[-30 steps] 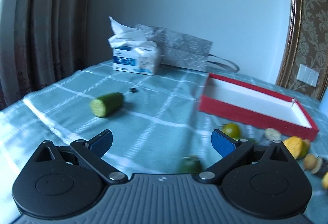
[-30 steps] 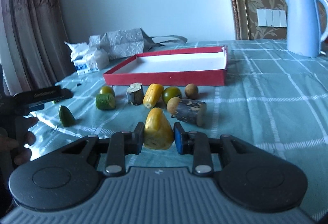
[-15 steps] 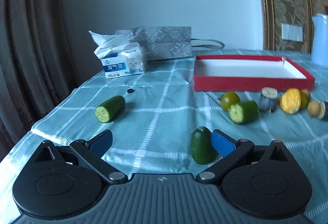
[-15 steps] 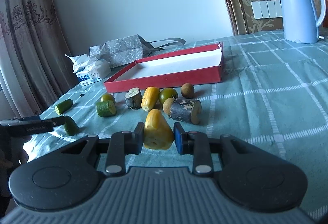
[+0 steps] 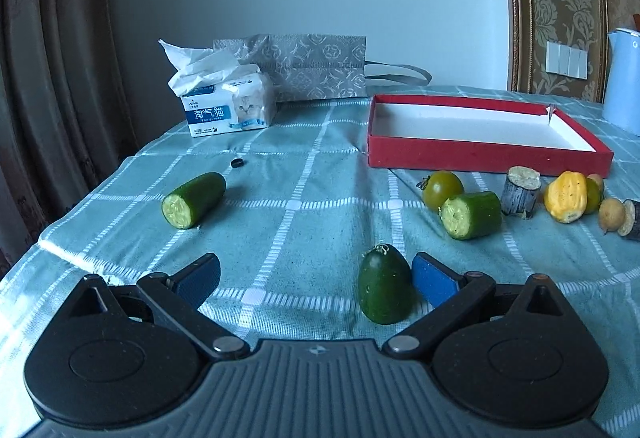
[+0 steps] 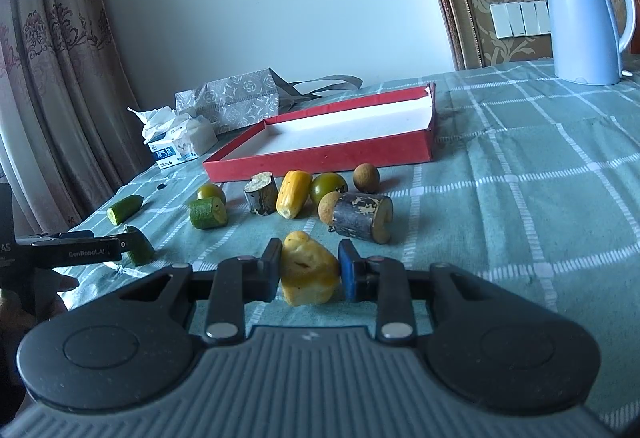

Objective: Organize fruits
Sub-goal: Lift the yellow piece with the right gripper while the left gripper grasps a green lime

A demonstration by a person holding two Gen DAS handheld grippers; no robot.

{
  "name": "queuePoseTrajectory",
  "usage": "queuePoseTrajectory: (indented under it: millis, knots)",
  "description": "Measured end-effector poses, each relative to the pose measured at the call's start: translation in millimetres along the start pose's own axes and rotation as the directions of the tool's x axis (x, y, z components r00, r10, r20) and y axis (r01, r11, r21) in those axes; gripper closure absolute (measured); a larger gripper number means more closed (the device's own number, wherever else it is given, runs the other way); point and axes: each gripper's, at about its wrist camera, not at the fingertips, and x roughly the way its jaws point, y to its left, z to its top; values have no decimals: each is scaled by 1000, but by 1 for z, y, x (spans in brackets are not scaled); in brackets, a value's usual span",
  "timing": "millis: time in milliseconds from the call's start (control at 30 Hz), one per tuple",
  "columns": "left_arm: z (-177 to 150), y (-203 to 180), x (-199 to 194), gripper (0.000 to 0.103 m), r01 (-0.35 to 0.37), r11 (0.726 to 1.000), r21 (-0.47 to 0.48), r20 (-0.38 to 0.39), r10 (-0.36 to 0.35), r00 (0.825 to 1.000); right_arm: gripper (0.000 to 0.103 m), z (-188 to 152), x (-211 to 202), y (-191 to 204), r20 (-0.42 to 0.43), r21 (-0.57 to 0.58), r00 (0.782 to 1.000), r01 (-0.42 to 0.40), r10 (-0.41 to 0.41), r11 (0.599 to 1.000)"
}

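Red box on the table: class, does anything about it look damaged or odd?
Yes. The red box has a split far right corner: the wall's torn end sticks up as a loose flap. It holds no fruit.

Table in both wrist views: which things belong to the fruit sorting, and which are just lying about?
Job:
red box
yellow piece in right gripper
cucumber end by left gripper
cucumber pieces
green tomatoes
longans

Lying about:
kettle
tissue pack
grey bag
black ring

Left claw (image 5: 316, 280) spread wide, pointing toward 12 o'clock, tilted slightly downward. Right claw (image 6: 309, 270) nearly closed, pads clamped at 9 and 3 o'clock, angled gently down.
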Motion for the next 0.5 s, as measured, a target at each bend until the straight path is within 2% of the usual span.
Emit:
queuePoseTrajectory:
  millis: [133,267,500]
  knots:
    - [1,-3,4,0,15,1000,21,-25,-14,1000,74,0,5,2,-35,-12,999,21,-22,1000]
    - [0,-1,3,0,20,1000,6,-19,-20,1000,75,-1,7,9,-57,-62,997,52,-55,997]
    - [-1,0,-1,0,52,999,11,-2,-52,999,75,-2,-3,10,11,-58,997,72,-71,996]
